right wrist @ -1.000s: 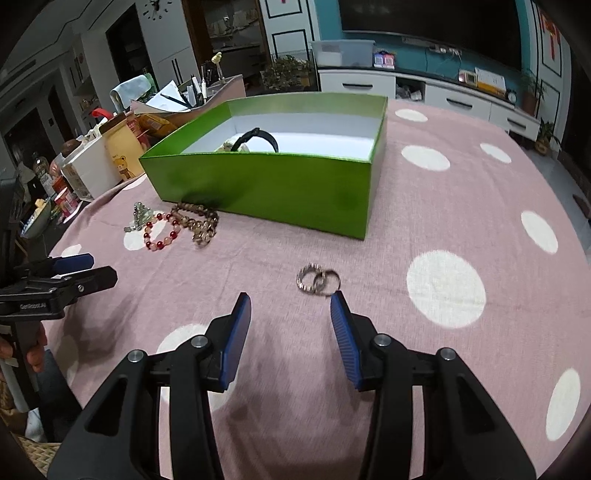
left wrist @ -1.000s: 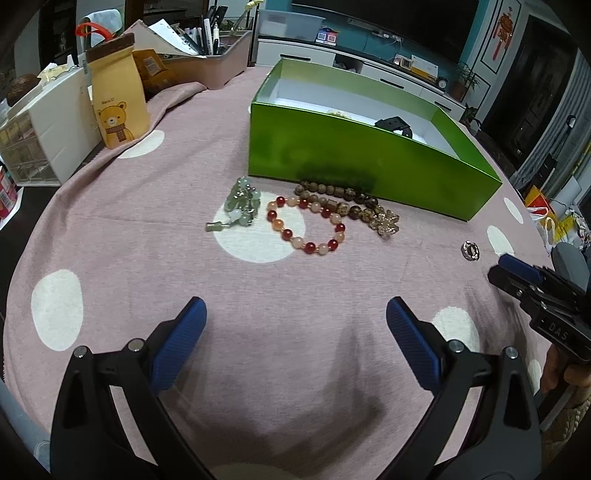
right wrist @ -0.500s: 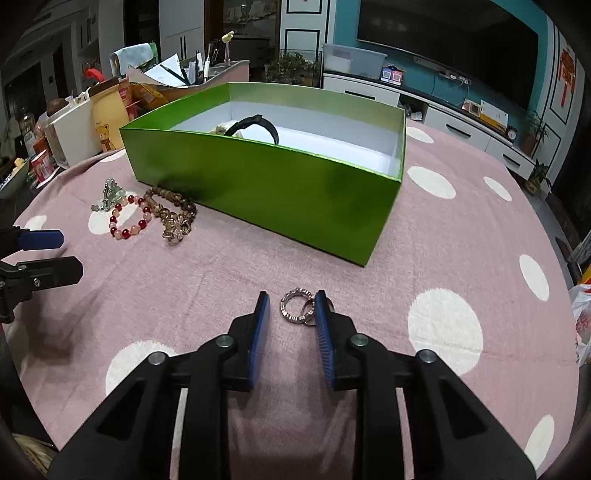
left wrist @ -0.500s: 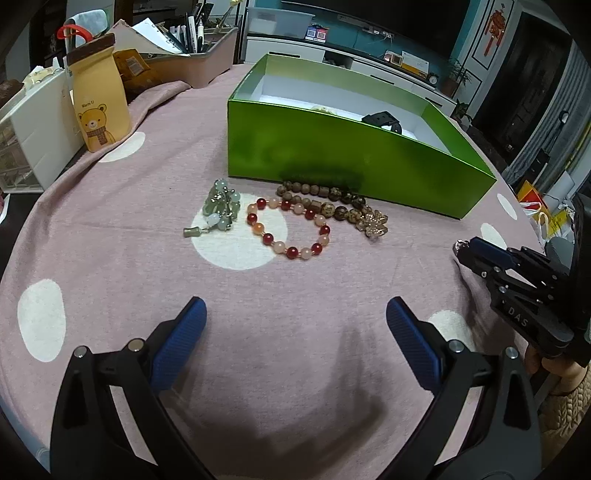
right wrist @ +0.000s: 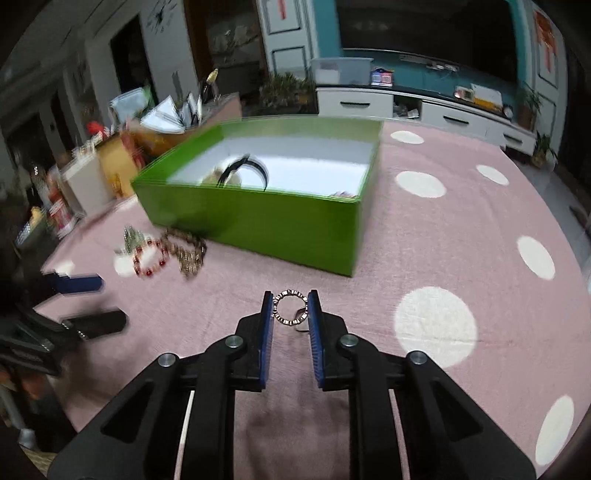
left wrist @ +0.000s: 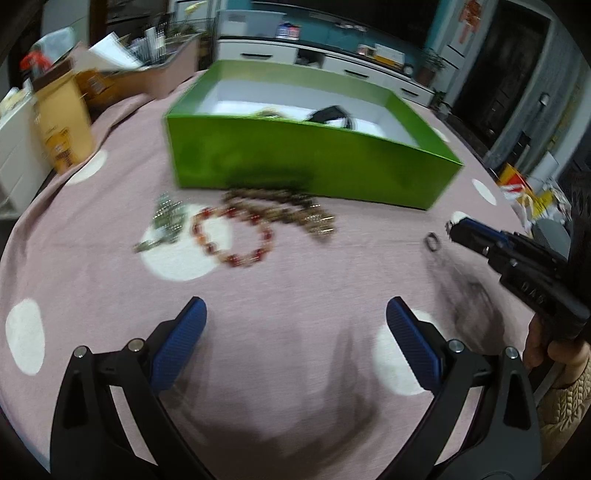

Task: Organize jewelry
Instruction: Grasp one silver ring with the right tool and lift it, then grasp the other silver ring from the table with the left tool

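Where pink dotted tablecloth (right wrist: pixel 424 236) spreads, right gripper (right wrist: pixel 290 310) clamps ring (right wrist: pixel 289 308); left gripper (left wrist: pixel 295 325) apart

Teal wall (right wrist: pixel 424 79), white low cabinet (right wrist: pixel 424 107), dark doorway (left wrist: pixel 491 88), wall clock (right wrist: pixel 159 14).

The right tongs (right wrist: pixel 290 308) have narrowed from wide apart and now pinch one studded ring (right wrist: pixel 290 307), lifting it off the worktop (right wrist: pixel 461 229).
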Tool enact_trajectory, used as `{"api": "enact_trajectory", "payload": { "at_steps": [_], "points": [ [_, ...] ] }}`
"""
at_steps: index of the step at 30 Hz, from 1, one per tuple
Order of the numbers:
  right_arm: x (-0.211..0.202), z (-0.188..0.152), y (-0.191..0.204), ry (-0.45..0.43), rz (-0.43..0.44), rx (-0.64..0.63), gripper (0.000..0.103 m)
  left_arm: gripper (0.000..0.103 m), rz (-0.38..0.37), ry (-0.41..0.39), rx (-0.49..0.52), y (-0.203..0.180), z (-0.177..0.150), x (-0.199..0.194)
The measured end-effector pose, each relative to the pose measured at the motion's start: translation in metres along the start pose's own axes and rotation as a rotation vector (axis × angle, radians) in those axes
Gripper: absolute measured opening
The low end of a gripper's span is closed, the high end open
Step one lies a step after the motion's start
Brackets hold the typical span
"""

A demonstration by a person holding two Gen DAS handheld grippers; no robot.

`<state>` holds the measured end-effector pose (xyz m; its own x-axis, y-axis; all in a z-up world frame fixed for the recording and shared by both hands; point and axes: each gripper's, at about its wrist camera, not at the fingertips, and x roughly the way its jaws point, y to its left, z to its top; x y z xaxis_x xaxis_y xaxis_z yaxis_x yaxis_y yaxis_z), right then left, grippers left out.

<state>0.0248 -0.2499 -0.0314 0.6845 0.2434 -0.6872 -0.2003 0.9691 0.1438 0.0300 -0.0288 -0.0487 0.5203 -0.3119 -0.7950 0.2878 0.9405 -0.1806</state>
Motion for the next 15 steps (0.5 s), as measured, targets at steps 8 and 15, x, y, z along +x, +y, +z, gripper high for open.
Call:
{"api": "enact_trajectory", "payload": {
  "at_steps": [8,15],
  "points": [
    [-0.032,-0.007,-0.042,-0.047,-0.036,0.132,0.018,0.099,-0.059,0.002,0.181,-0.073,0.020,0.029],
    [-0.043,-0.017,-0.058,-0.066,-0.037,0.170,0.018,0.081,-0.023,0.013,0.289,-0.119,0.032,0.067]
  ]
}}
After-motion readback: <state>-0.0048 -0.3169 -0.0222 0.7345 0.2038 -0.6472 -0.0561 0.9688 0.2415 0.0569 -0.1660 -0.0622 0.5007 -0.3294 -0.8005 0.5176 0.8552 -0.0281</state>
